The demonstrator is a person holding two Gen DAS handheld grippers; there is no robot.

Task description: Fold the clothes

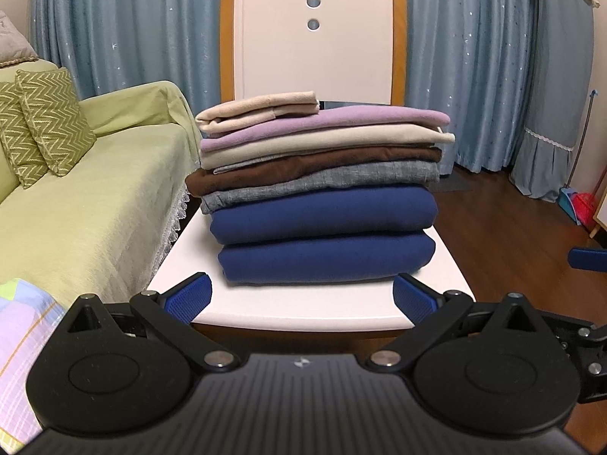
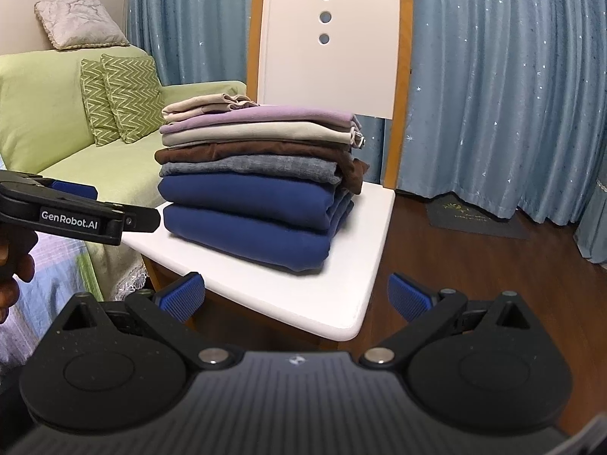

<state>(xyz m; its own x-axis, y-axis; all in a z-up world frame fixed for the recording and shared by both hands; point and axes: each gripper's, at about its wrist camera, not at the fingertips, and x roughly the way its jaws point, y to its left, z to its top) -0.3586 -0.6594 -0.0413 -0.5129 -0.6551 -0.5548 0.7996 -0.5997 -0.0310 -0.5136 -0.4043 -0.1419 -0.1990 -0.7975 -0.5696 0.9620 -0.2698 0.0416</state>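
A stack of folded clothes rests on the white seat of a chair: navy at the bottom, then grey, brown, beige, lilac, and a small cream piece on top. My left gripper stands open just in front of the stack's navy bottom layer, nothing between its blue pads. My right gripper is open too, holding nothing, near the seat's front corner. In the right wrist view the left gripper's body shows at the left, held by a hand.
A green sofa with zigzag cushions stands left of the chair. Blue curtains hang behind. Dark wood floor lies to the right, with a dark mat. A pastel checked cloth lies at the lower left.
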